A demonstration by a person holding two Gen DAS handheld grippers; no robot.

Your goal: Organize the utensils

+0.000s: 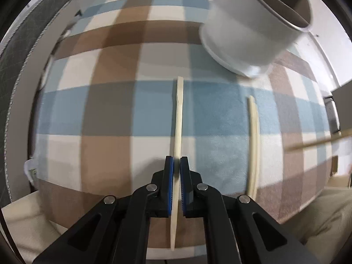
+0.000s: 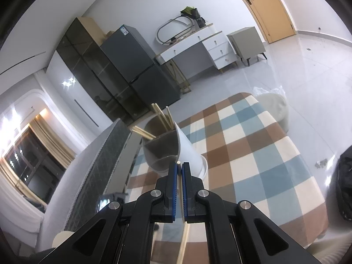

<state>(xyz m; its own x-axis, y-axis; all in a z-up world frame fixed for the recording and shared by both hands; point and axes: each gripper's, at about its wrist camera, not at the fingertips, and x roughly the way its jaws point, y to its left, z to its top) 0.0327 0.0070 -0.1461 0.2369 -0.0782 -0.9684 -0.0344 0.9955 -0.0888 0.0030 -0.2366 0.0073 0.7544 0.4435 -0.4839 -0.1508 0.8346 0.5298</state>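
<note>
- Left wrist view: left hand-held gripper (image 1: 176,161) pinching a pale chopstick (image 1: 178,114) lying on the checked cloth (image 1: 110,110); second chopstick pair (image 1: 253,140) alongside to the right, white holder (image 1: 248,37) above.
- Right wrist view only: right hand-held gripper (image 2: 180,167) clamped on one chopstick (image 2: 184,237), tip just beside the holder (image 2: 189,149), which contains several chopsticks (image 2: 164,117).

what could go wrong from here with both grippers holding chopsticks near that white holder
1. The left gripper pinches its chopstick well off centre, with a long end ahead of the pads; lifted, it may pivot or slip.
2. The right gripper holds a chopstick with only its tip past the pads, aimed at the white holder; the holder already looks tilted, so a nudge might tip it and spill its sticks.
3. A loose chopstick lies beside the left grasp and could get knocked.
</note>
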